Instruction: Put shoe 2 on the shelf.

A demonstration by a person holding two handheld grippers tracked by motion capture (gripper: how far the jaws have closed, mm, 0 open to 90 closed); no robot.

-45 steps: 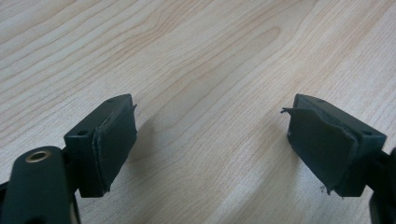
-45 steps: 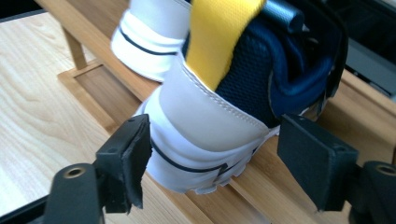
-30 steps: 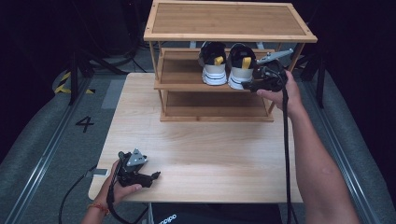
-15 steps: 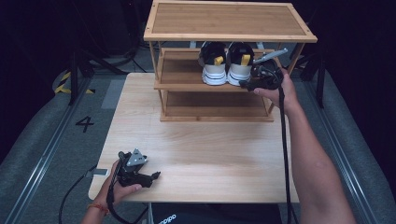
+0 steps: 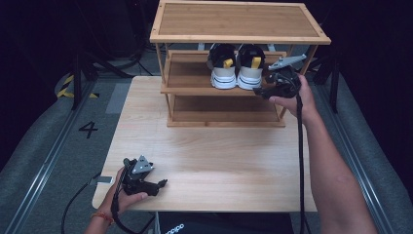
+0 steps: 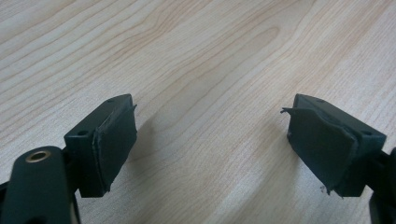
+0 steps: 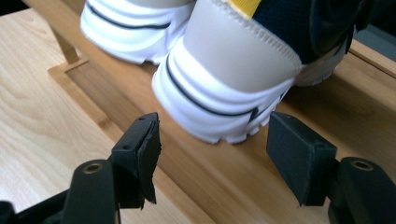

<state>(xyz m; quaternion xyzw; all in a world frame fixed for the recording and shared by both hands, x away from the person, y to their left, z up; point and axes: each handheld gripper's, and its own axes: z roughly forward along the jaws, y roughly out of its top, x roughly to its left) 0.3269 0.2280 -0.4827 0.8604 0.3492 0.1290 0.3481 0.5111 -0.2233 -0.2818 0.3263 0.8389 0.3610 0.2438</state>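
A pair of white, beige and navy shoes with yellow heel tabs stands on the middle shelf of a wooden rack (image 5: 238, 22), heels toward me. My right gripper (image 5: 260, 91) is at the shelf's front edge, beside the right shoe (image 5: 251, 68). It is open, and its jaws have just been closing a little. In the right gripper view the right shoe's heel (image 7: 233, 70) sits just past the tips of the right gripper (image 7: 212, 123), with nothing between the pads. My left gripper (image 5: 161, 185) rests open on the table's front left; the left gripper (image 6: 210, 116) has bare wood between its jaws.
The rack stands at the far side of the light wooden table (image 5: 219, 156), with a bottom shelf (image 5: 224, 116) under the shoes. The left shoe (image 7: 126, 28) sits close beside the right one. Dark floor, cables and stands surround the table.
My right gripper has shifted slightly by the right shoe's heel at the shelf edge. The left gripper has stayed where it was.
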